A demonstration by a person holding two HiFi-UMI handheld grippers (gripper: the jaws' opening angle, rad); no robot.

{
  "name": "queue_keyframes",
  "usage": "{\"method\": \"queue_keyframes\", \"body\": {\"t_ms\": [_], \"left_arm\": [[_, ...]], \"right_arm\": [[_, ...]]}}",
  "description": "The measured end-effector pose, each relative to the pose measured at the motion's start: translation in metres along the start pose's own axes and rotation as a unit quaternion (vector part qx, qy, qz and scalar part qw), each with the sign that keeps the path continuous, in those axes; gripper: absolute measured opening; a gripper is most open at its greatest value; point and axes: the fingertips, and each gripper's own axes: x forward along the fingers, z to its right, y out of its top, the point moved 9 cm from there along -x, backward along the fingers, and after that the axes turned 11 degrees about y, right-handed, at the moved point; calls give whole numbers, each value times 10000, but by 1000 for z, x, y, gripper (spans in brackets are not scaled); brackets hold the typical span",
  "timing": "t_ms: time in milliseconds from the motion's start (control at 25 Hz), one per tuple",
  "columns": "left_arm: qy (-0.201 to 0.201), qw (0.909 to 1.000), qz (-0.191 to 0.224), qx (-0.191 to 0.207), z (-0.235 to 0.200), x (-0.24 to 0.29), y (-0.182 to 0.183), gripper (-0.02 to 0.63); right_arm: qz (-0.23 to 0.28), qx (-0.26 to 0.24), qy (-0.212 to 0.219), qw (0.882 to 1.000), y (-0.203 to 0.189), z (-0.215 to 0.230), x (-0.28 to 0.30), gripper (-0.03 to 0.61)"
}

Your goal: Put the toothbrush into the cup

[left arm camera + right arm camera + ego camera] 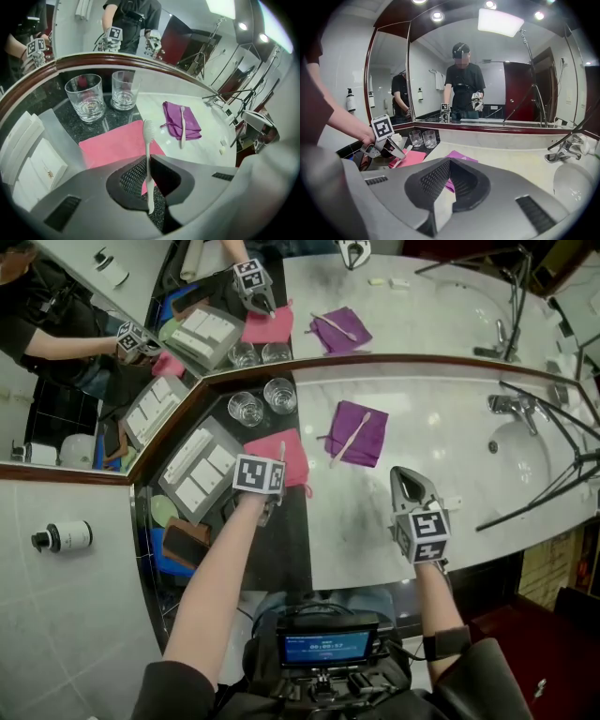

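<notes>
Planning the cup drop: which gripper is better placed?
Left. The left gripper is shut on the white toothbrush above the pink cloth, near a glass cup; the right gripper is shut, empty, farther away.

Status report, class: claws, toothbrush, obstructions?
Left claw shut on white plastic toothbrush, over pink cloth. Right claw shut, empty. Two clear glass cups ahead, unobstructed.

Two glasses [246, 409], two toothbrushes [352, 437], two cloths [373, 444]
</notes>
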Motion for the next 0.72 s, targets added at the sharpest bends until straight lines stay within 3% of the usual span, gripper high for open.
{"method": "queue_keyframes", "body": {"t_ms": [520,600,720], "left_arm": [[142,9998,2,-163,-3,13,-2,20],[223,9997,65,-124,-5,13,-3,78],[268,9995,124,-136,-6,12,-4,81]], "right_arm": [[-53,-66,28,10000,3,-3,4,16],[-55,-64,31,10000,2,-4,4,17],[-58,-64,38,10000,1,-4,4,16]]}}
